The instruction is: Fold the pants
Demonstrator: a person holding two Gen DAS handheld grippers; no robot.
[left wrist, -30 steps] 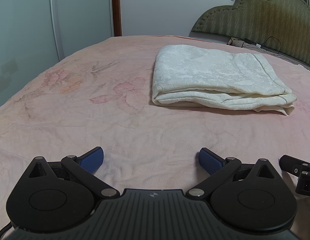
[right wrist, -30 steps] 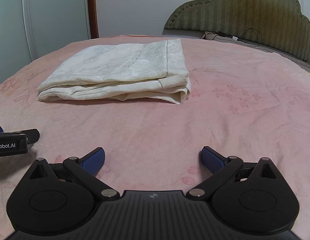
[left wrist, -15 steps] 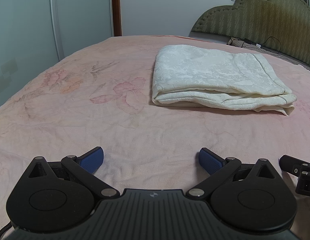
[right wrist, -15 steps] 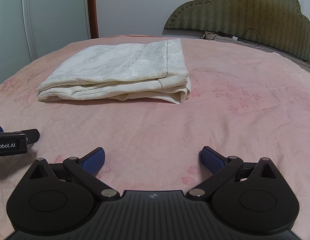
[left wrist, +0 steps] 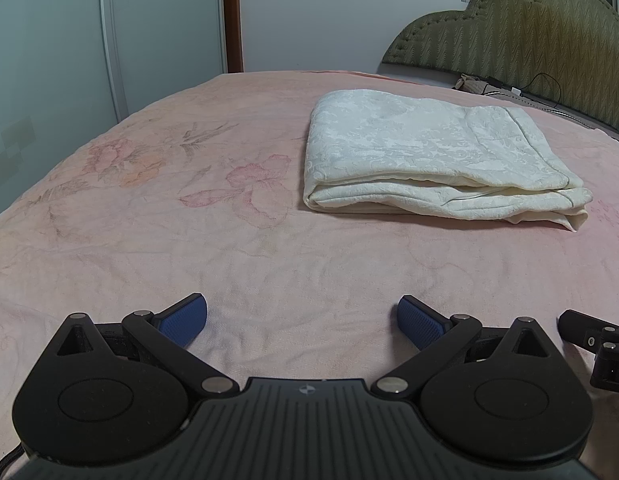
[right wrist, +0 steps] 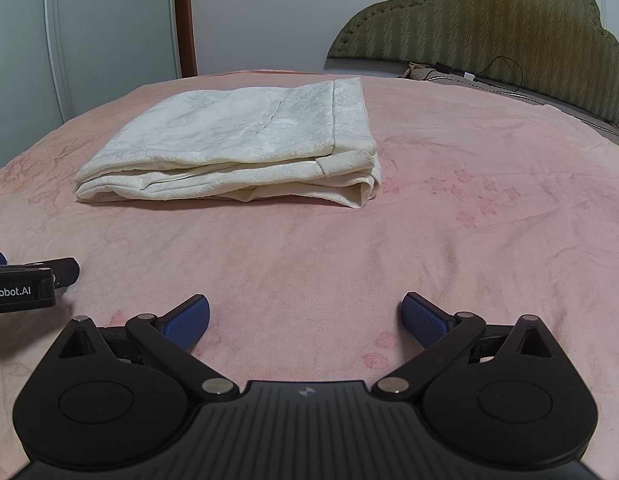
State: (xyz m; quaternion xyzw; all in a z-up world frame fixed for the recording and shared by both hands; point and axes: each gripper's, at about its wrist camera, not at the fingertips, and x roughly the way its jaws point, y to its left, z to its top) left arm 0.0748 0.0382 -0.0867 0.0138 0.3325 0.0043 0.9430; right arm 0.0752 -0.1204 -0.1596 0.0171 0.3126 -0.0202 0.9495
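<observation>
The cream white pants (left wrist: 429,156) lie folded into a flat rectangular stack on the pink bed; they also show in the right wrist view (right wrist: 237,148). My left gripper (left wrist: 302,322) is open and empty, resting low on the bedspread well in front of the pants. My right gripper (right wrist: 305,320) is open and empty, also low on the bedspread in front of the pants. The right gripper's edge shows at the left wrist view's right side (left wrist: 597,344), and the left gripper shows at the right wrist view's left side (right wrist: 25,284).
The pink flowered bedspread (left wrist: 169,200) covers the bed. An olive padded headboard (right wrist: 489,32) stands at the back right with a black cable (right wrist: 505,68) at its base. Pale wardrobe doors (left wrist: 69,40) and a brown door frame (left wrist: 231,16) stand at the back left.
</observation>
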